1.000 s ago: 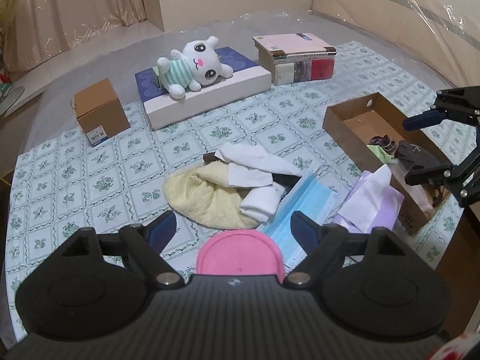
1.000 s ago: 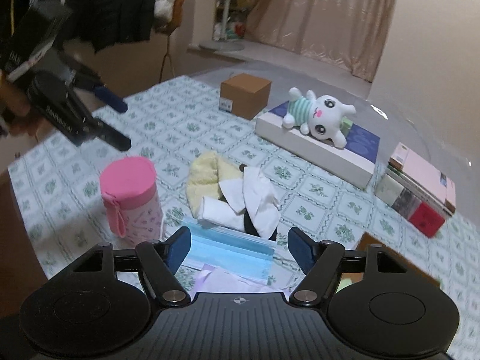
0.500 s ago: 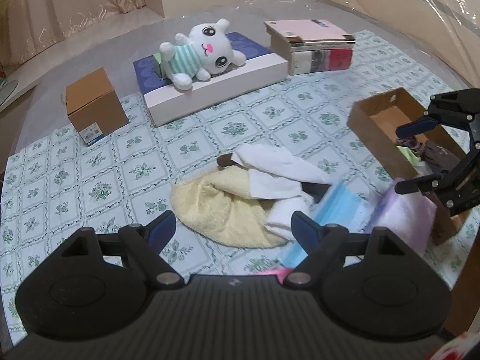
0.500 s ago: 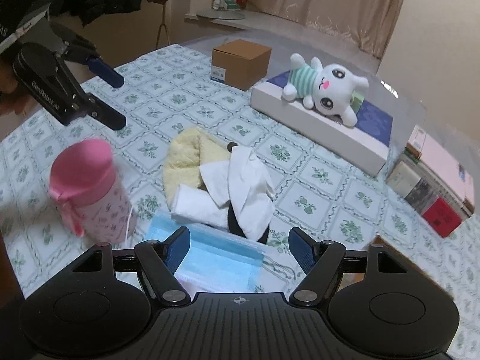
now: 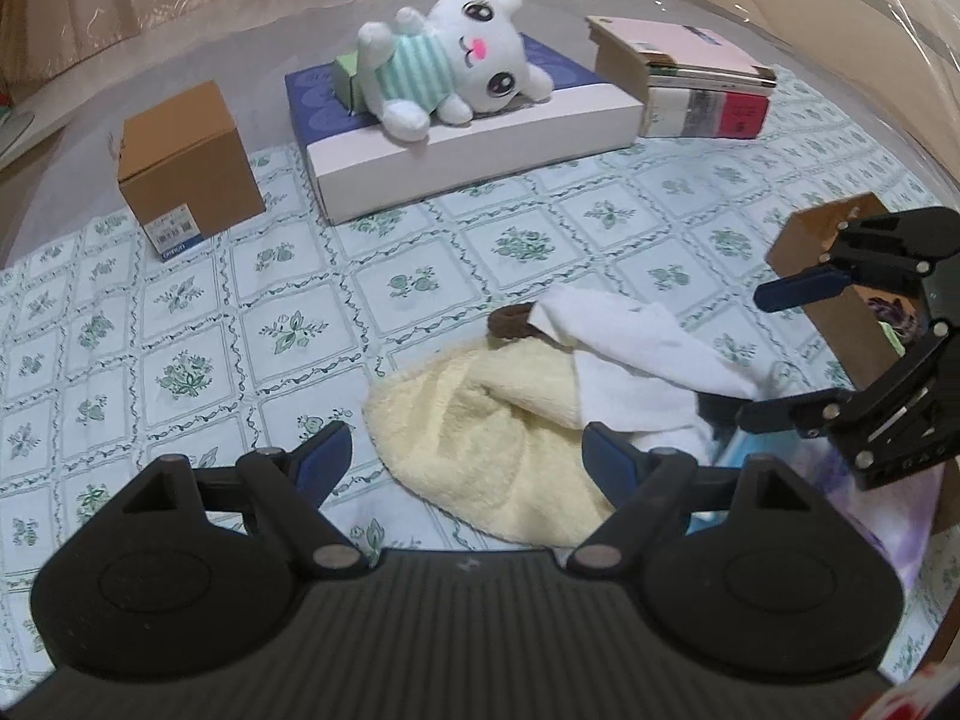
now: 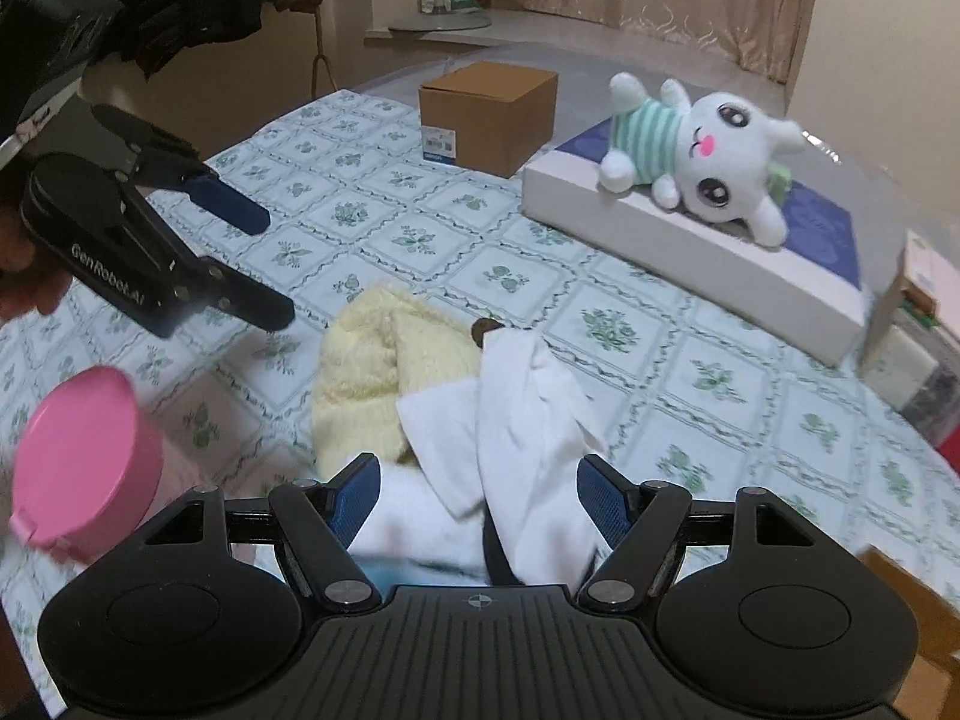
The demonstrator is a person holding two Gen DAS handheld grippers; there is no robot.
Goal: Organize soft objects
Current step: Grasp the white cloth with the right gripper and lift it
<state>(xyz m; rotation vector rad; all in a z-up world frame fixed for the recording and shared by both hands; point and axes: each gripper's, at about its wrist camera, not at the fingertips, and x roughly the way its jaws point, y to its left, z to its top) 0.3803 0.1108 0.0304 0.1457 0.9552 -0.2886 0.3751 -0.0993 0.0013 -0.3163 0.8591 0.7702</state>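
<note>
Two hand-held grippers are mine, and both stand wide with nothing between the fingers. Largest is the surface (image 5: 180,324) under its green-flowered cloth, filling most of both views. On it, at the upper middle of the left wrist view, lies the flat white box (image 5: 480,138) with the white plush bunny (image 5: 456,72) lying on its blue top. To the right of it sits a stack of books (image 5: 690,84), and at the upper left a closed brown carton (image 5: 186,168). An open cardboard box (image 5: 834,294) shows at the right edge, partly behind my right hand-held gripper (image 5: 750,354).

The soft pile is at lower centre: a yellow towel (image 5: 492,438) with a white cloth (image 5: 630,348) draped over its right side. My left hand-held gripper (image 5: 468,450) hangs over the towel; whether it touches I cannot tell. In the right wrist view my right hand-held gripper (image 6: 477,492) is over the white cloth (image 6: 528,420), and a pink-lidded container (image 6: 84,456) stands at the lower left.
</note>
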